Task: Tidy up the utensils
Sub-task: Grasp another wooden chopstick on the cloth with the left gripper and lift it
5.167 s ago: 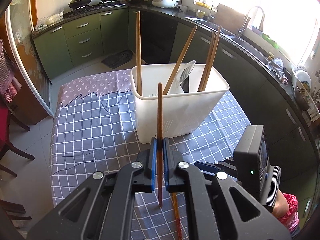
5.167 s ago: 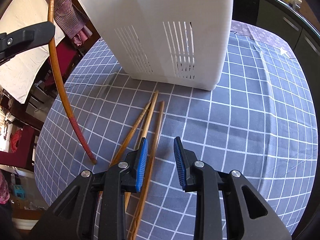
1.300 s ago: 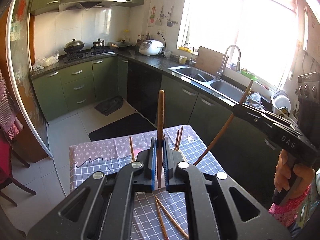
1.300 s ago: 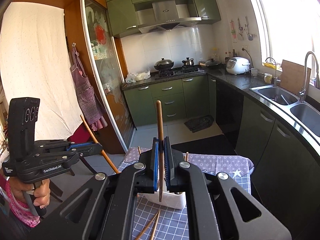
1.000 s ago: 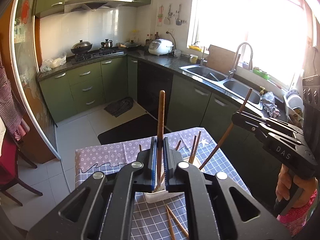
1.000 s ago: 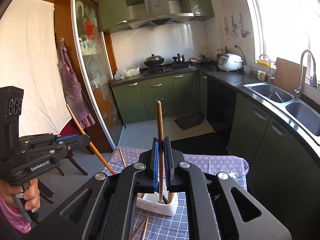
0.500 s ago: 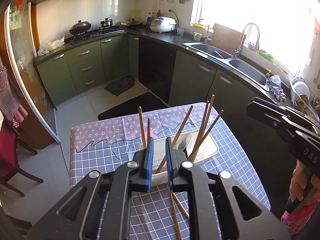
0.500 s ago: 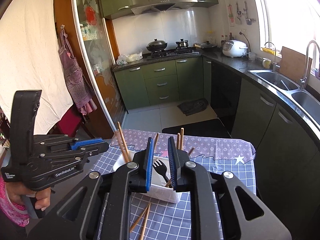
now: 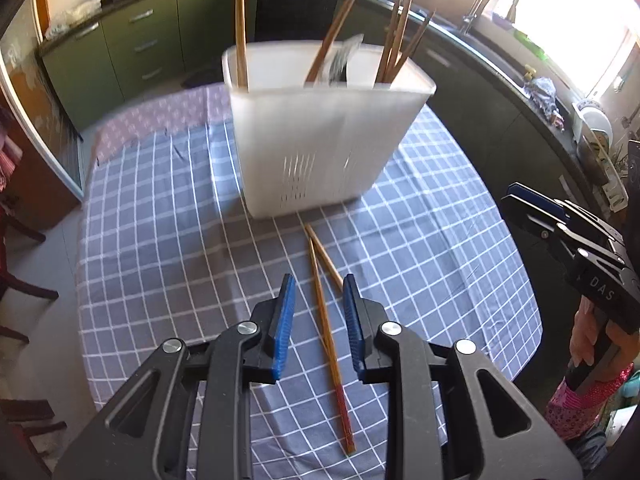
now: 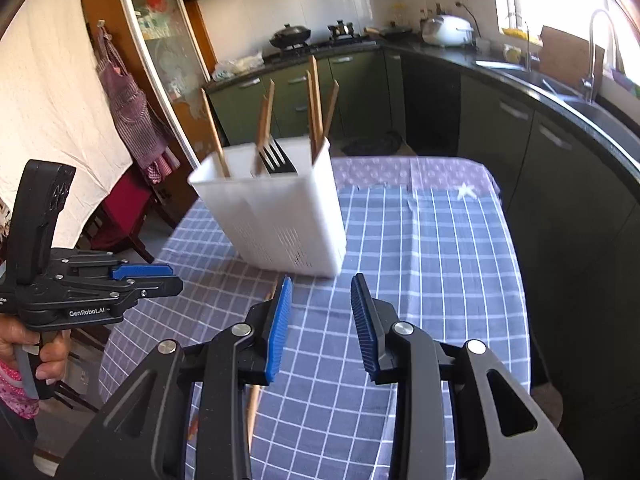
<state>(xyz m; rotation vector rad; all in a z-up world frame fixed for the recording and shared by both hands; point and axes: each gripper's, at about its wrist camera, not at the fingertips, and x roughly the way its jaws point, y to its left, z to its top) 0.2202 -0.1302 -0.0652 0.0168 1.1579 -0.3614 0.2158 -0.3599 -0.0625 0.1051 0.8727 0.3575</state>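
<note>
A white slotted utensil holder stands on the checked tablecloth, with several wooden chopsticks and a black fork upright in it. Two chopsticks lie crossed on the cloth in front of it. My left gripper hangs above the longer one, its jaws opening, nothing pressed between the pads. My right gripper is over the cloth near the holder, jaws opening and empty; a chopstick shows under its left finger. Each gripper appears in the other's view.
The table ends close on all sides; its far strip of cloth is purple. Dark green kitchen cabinets and a sink counter run behind and to the right. Red chairs stand at the left. A hand holds the left gripper.
Both grippers let go of their chopsticks into the holder, opened their jaws, and dropped down towards the table. The holder and the loose chopsticks now loom much closer.
</note>
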